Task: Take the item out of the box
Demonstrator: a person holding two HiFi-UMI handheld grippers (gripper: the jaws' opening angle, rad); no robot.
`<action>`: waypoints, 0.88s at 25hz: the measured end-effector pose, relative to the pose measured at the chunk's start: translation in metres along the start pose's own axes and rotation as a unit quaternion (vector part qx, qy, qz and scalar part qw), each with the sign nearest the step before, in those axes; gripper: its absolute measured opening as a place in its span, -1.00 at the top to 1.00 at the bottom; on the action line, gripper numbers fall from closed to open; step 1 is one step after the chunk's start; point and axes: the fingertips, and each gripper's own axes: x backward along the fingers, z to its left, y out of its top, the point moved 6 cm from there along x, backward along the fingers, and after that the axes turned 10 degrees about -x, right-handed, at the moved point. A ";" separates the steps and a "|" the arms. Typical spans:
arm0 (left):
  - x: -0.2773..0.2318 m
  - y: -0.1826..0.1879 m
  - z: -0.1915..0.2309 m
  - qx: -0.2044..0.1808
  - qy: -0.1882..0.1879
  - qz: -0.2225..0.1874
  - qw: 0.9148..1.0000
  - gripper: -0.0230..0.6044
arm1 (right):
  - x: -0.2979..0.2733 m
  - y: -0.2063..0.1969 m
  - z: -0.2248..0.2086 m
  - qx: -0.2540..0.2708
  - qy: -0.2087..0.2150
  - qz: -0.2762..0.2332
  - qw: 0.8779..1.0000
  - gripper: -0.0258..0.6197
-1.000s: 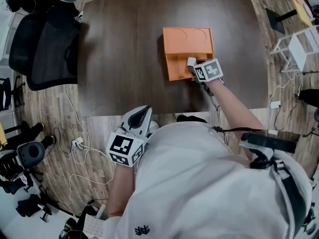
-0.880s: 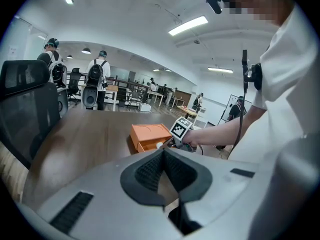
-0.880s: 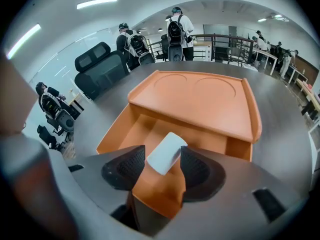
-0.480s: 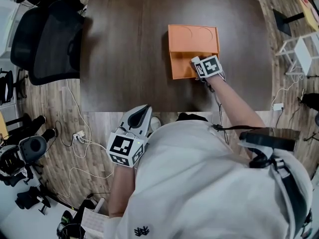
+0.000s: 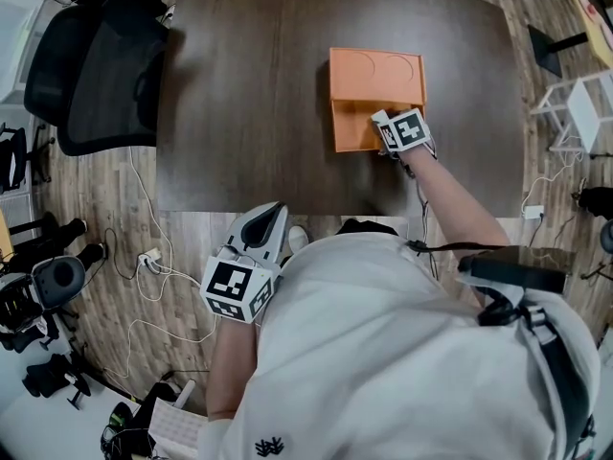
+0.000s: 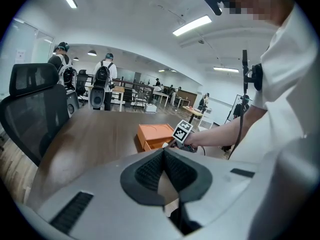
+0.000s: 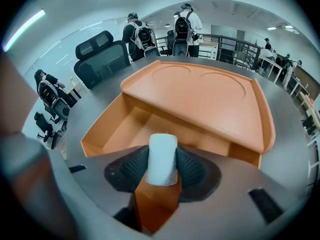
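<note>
**Head view:** dark wood table [image 5: 249, 84] w/ an orange box [image 5: 375, 70] on its far-right part. The box's top panel has two round recesses, and its open compartment faces the person. R gripper [image 5: 377, 123] reaches into that compartment at its right end. Its marker cube [image 5: 408, 130] shows black-and-white square codes. What sits at the tips is too small to tell here. L gripper [image 5: 273, 220] hangs off the table's near edge, close to the person's white shirt [image 5: 383, 353] and well apart from the box. A small dark emblem [image 5: 274, 443] sits low on the shirt, not legible. Black office chair [image 5: 96, 75] stands at the table's left. Cables [image 5: 153, 286] lie on the wood floor [image 5: 115, 218].

**L gripper view:** both pads meet at the tips w/ nothing btw them, so it's closed & empty. Beyond are the table, the box and the R gripper's cube at the end of the person's arm. People w/ backpacks [image 6: 104, 76] stand in the background.

**R gripper view:** a white roll [image 7: 162, 159], a plain short cylinder, stands upright btw the ribbed pads [image 7: 131, 170]. The jaws are closing, and the pads touch it on both sides. The roll is at the near edge of the box's open compartment, w/ orange cardboard below it. Can't tell whether it rests on the compartment floor. The recessed top panel lies behind.
</note>
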 end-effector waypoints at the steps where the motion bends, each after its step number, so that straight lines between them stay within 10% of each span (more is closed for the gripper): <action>1: 0.002 -0.001 0.000 0.000 0.001 0.000 1.000 0.89 | 0.000 -0.001 0.001 0.002 0.001 0.000 1.000 0.39; 22: 0.049 -0.016 -0.001 -0.015 -0.009 -0.023 1.000 0.89 | 0.058 -0.005 0.032 -0.009 0.008 -0.063 0.998 0.41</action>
